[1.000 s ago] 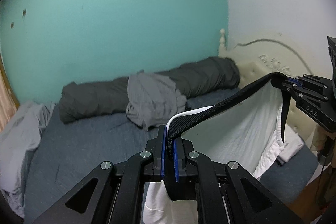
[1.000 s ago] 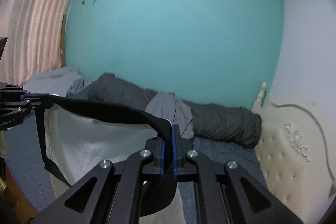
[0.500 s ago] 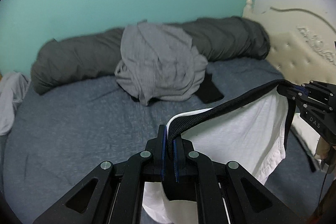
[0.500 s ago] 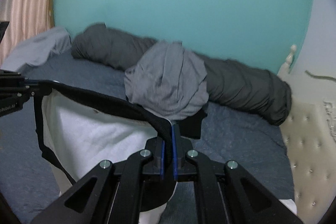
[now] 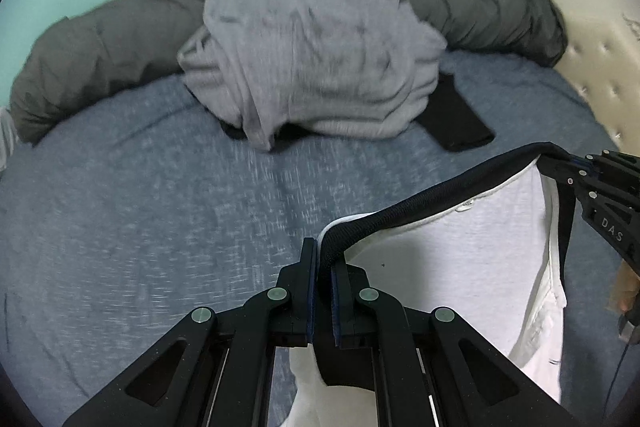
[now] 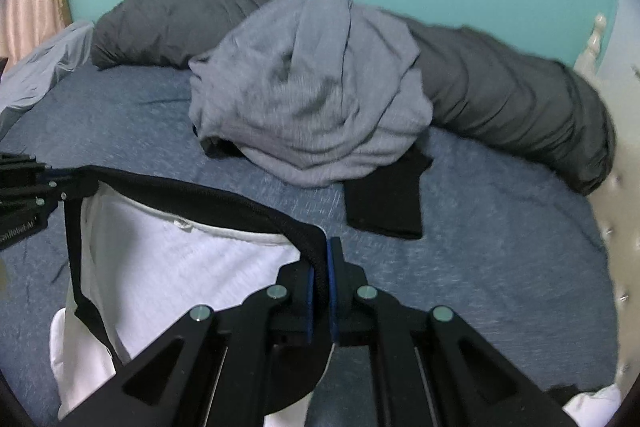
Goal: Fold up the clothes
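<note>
Both grippers, left gripper [image 5: 324, 259] and right gripper [image 6: 320, 259], are still pinching the white garment's [image 5: 460, 267] black edge, swinging it down over the bed's [image 5: 140, 207] near edge; laying flat is coming next, I'd guess.

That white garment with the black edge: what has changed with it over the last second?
Both grippers have carried the white garment down and forward over the bed; the views have tipped from the teal wall onto the grey clothes pile. Nothing was let go: the left gripper and right gripper stay shut on its black edge, stretched between them. The pile and dark rolled blanket lie as before.
</note>
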A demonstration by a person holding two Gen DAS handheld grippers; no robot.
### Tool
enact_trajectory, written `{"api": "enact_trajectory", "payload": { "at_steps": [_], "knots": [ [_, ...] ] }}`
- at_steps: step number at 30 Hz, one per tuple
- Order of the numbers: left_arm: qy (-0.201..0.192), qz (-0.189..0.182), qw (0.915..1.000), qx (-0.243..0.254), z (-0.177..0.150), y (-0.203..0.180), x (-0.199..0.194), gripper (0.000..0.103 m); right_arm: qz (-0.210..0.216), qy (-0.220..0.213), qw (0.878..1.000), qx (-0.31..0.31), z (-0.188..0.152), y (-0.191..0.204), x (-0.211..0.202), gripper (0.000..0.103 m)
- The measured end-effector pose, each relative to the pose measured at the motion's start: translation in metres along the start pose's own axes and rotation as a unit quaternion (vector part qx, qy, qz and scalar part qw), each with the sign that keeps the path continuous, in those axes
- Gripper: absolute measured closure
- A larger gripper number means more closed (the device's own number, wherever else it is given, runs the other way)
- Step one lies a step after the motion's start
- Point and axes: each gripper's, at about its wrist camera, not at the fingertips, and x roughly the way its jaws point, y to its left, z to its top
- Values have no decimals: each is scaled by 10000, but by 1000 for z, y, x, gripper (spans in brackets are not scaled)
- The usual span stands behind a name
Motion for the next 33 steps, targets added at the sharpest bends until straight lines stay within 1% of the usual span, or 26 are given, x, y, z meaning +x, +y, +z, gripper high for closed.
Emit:
{"api": "enact_trajectory", "payload": {
  "at_steps": [8, 11, 12, 13, 14, 15, 16, 17, 18, 19, 20, 21, 22, 24, 26, 27, 29, 31, 33],
  "knots": [
    [437, -75, 9989, -162, -19, 6, 77, 96, 104, 540, 9984, 158, -29, -2, 85, 98],
    [505, -155, 9983, -252, -27, 9, 91, 95, 167, 674, 9974, 167, -40, 1, 108, 98],
    [517, -192, 9981, -282, -29, 9, 95, 93, 198, 705, 9972, 180, -43, 1, 114, 98],
    [503, -229, 9980, -302, -29, 9, 94, 83, 232, 720, 9969, 206, -45, 1, 118, 97],
    [488, -266, 9979, -322, -30, 8, 94, 69, 281, 744, 9965, 248, -47, 1, 122, 97],
    [462, -308, 9978, -352, -30, 8, 92, 62, 346, 775, 9959, 308, -50, 0, 126, 97],
    [386, -374, 9976, -427, -29, 10, 86, 53, 409, 827, 9951, 353, -52, -1, 129, 95],
    [309, -439, 9973, -502, -28, 11, 80, 49, 438, 826, 9950, 349, -53, -1, 129, 91],
    [229, -508, 9967, -594, -28, 14, 73, 42, 437, 759, 9957, 312, -54, -1, 125, 87],
    [142, -585, 9954, -743, -27, 18, 63, 37, 436, 692, 9963, 275, -56, 0, 120, 75],
    [95, -642, 9943, -843, -28, 21, 56, 36, 483, 642, 9963, 297, -56, -1, 115, 52],
    [12, -716, 9930, -935, -30, 26, 45, 36, 574, 610, 9958, 373, -57, -3, 110, 41],
    [-79, -746, 9925, -970, -33, 30, 35, 36, 664, 577, 9951, 449, -57, -5, 104, 36],
    [-221, -745, 9917, -1022, -43, 38, 16, 36, 731, 359, 9944, 678, -60, -11, 83, 37],
    [-193, -735, 9917, -1038, -63, 46, 0, 36, 722, -5, 9921, 1030, -69, -18, 51, 36],
    [-151, -729, 9918, -1035, -73, 50, -8, 36, 809, -198, 9886, 1251, -77, -22, 34, 36],
    [-84, -626, 9925, -1047, -102, 59, -22, 36, 1040, -433, 9813, 1560, -103, -27, 1, 36],
    [-55, -543, 9924, -1105, -126, 66, -31, 36, 1090, -488, 9775, 1740, -134, -29, -24, 36],
    [-43, -570, 9899, -1296, -151, 73, -42, 36, 1056, -392, 9758, 1872, -168, -29, -43, 36]
  ]
}}
